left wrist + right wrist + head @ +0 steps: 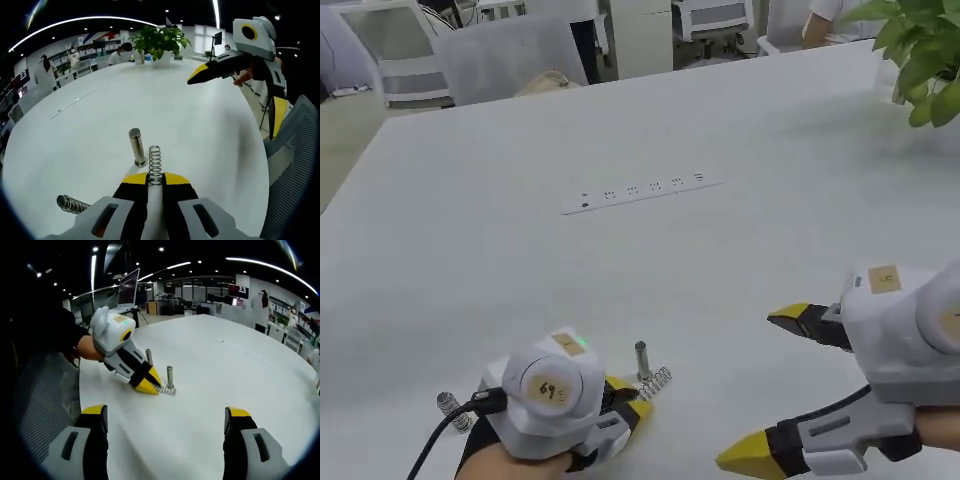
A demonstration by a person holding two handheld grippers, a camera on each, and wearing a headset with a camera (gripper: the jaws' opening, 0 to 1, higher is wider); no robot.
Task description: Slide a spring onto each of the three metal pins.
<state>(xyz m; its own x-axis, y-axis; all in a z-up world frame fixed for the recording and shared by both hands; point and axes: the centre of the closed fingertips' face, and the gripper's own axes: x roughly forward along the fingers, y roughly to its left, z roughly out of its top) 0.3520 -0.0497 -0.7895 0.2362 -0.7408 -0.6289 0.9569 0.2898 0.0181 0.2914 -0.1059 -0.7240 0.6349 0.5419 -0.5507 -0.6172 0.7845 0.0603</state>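
Note:
One bare metal pin [641,360] [135,146] [170,376] stands upright on the white table. A spring [655,381] [155,161] [165,389] lies beside its base, and my left gripper [636,404] [155,177] [148,386] is shut on the spring's near end. Left of that gripper stands another pin with a spring coiled around it [448,405] [72,204] [148,356]. My right gripper [750,390] [166,414] hovers open and empty to the right, well apart from the pin; one of its yellow fingertips [200,74] reaches into the left gripper view.
A white power strip [645,190] lies flat mid-table. A potted plant [920,60] [159,42] stands at the far right corner. Chairs [510,55] and people are beyond the far edge. A mesh chair [295,165] is close by the table's near edge.

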